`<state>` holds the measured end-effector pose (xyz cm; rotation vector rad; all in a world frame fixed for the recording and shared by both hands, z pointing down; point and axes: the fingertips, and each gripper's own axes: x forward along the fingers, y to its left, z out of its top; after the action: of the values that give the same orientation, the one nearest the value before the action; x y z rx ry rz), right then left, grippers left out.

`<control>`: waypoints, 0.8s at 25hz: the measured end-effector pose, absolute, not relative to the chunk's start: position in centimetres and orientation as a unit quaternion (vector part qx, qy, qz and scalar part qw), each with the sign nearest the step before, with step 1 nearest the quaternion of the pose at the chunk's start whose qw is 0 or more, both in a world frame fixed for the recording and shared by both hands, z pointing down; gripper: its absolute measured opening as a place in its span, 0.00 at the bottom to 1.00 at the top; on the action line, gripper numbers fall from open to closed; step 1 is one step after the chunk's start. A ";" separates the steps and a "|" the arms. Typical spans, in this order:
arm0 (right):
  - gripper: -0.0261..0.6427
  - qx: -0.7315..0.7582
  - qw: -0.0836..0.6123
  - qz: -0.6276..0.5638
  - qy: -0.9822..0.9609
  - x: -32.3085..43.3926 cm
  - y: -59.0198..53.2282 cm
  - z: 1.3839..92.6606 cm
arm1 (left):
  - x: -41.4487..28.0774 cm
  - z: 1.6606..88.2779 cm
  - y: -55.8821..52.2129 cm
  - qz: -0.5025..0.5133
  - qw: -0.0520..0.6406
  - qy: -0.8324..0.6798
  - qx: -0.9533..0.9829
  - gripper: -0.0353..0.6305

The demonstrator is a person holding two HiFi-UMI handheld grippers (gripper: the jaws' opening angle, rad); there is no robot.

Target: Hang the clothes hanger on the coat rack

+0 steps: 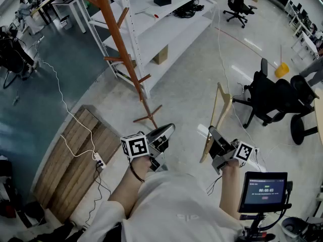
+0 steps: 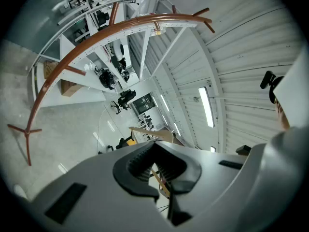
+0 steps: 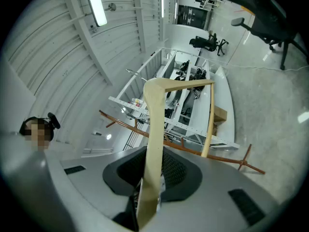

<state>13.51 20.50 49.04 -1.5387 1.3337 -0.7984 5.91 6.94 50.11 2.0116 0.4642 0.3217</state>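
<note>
From above, the head view takes in both tongs at once: the left gripper (image 1: 166, 130) and the right gripper (image 1: 212, 135) are held out level over the pale floor, side by side but apart. The brown coat rack (image 1: 118, 39) stands beyond them with its crossed foot on the floor in front of the white shelving (image 1: 166, 19). That view also shows the clothes hanger (image 1: 216, 116) rising up from the right tongs, well clear of the rack and to its right, with a black office chair (image 1: 275, 97) further right.

Only the right gripper view shows the grip itself. There the right gripper (image 3: 152, 178) has its dark ribbed pads closed tight on one pale wooden arm of the clothes hanger (image 3: 153, 129), which runs straight up out of them, and the coat rack (image 3: 193, 151) crosses the background behind.

The left gripper view alone shows the coat rack (image 2: 96, 37) along its whole length, pegs and all. The left gripper (image 2: 157, 166) has its tips meeting with nothing between them; a bit of the hanger shows far off past them
</note>
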 end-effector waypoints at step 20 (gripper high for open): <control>0.17 -0.506 0.386 -0.388 0.667 24.0 -3.0 46.4 | 11.8 47.9 -9.7 0.034 0.505 0.049 0.861 0.06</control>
<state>23.99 -2.96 46.43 -1.2874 1.6984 -0.9876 11.79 -9.74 47.91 2.0779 0.1182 0.0809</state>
